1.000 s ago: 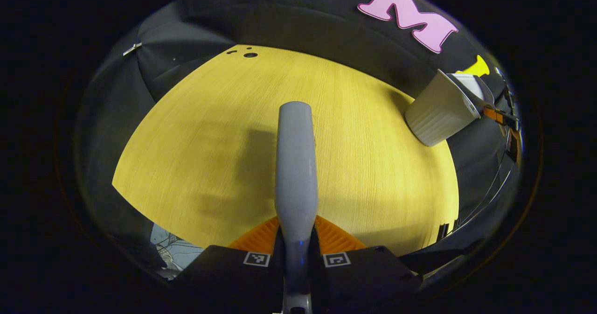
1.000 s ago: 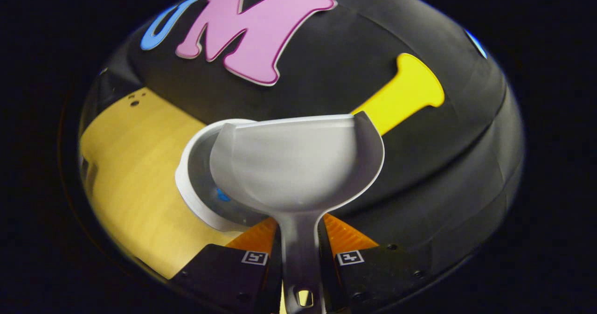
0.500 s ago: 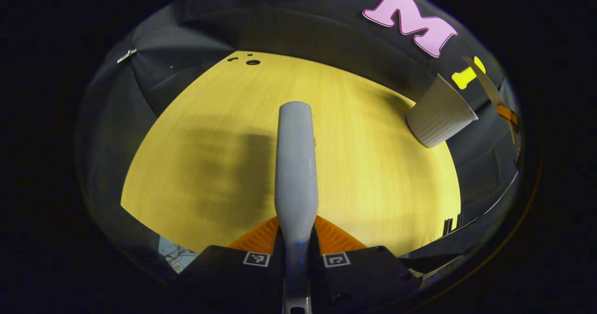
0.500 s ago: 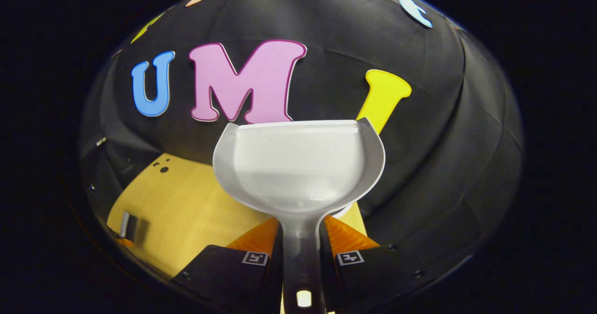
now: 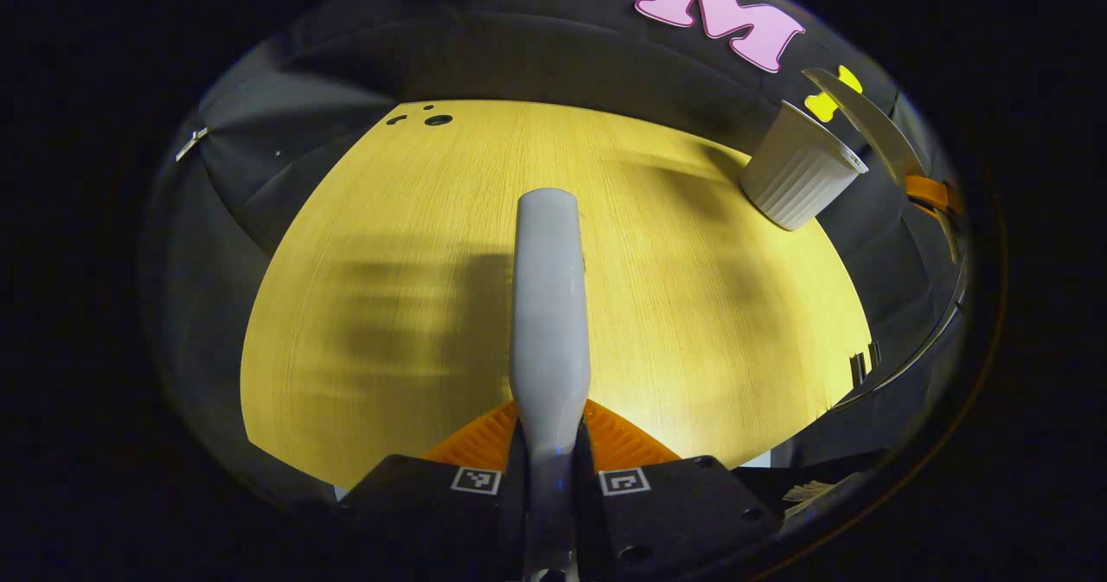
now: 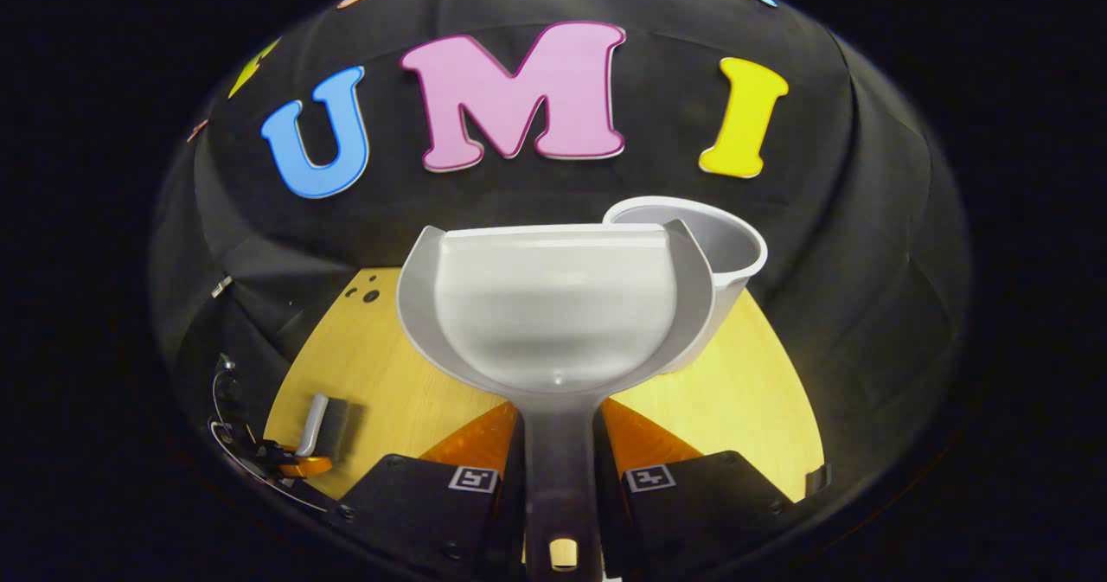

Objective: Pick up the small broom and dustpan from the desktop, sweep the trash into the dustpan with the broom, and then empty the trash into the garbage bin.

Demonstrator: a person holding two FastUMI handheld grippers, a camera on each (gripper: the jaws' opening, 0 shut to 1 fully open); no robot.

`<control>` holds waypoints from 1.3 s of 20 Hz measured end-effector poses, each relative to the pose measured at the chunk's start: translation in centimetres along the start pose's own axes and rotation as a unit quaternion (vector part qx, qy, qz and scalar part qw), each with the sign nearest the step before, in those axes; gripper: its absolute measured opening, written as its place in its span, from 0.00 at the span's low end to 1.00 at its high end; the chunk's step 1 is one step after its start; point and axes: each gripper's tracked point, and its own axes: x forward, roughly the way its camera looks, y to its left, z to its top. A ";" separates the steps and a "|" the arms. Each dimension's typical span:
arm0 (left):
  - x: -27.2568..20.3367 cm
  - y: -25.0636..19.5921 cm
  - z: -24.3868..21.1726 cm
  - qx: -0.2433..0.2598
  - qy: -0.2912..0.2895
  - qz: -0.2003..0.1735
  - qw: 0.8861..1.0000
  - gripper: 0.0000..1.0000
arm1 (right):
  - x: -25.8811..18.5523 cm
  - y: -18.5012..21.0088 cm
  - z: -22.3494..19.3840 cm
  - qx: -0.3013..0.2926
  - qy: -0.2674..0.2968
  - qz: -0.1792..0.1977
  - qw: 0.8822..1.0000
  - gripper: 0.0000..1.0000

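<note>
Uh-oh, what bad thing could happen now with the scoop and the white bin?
1. The dustpan, clamped by the right gripper, sits in front of the garbage bin, partly hiding it. A careless swing could bump the bin and tip it over.
2. The left gripper pinches only the low end of the broom, so the broom might twist or slip.
3. The bin stands near the desktop's far edge, so a nudge might push it off.
</note>
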 end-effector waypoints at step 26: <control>4.9 -0.3 -0.9 0.102 0.071 0.075 0.989 0.30 | -0.9 -2.3 -11.1 -0.025 0.236 0.048 0.970 0.53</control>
